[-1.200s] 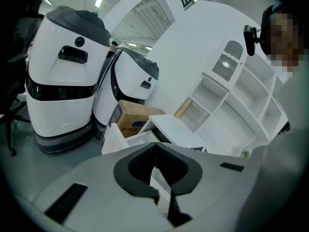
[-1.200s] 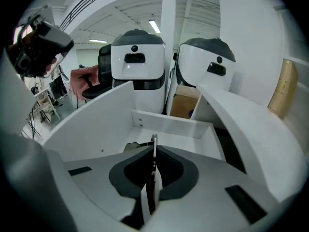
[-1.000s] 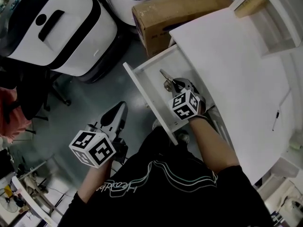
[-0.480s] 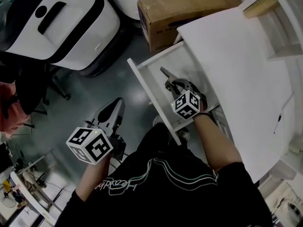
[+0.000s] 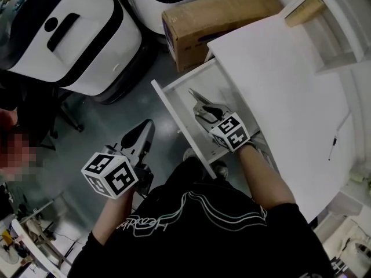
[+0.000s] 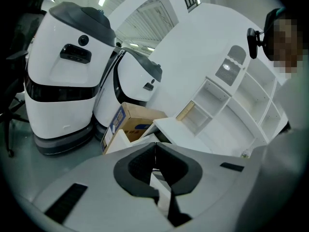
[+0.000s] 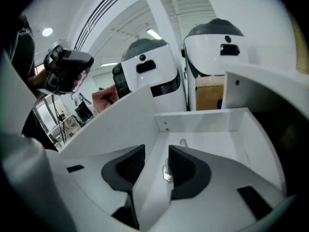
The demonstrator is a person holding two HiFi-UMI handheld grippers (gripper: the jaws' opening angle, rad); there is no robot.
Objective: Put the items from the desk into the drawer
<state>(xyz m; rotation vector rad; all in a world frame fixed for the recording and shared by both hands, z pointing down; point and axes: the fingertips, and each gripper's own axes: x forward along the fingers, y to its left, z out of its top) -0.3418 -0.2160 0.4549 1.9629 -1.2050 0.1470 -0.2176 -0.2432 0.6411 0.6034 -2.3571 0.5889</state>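
Observation:
The white drawer [image 5: 174, 106] stands pulled out from under the white desk [image 5: 278, 86]. My right gripper [image 5: 196, 100] is inside it, close to the drawer front [image 7: 120, 120]. Its jaws are open, with the front panel's edge running up between them. On the drawer floor, by the right jaw, lies a small metal piece [image 7: 166, 172]. A thin dark pen [image 5: 334, 146] rests on the desk near its right edge. My left gripper [image 5: 138, 139] hangs over the grey floor left of the drawer, shut and empty [image 6: 154, 146].
A cardboard box [image 5: 214, 16] sits on the floor behind the drawer. Two large white machines [image 5: 69, 33] stand beyond it. White shelving [image 5: 330, 28] rises at the desk's far right. A person [image 5: 11, 149] is at the left edge.
The right gripper has stayed in the drawer and shifted only slightly. The left gripper has hardly moved.

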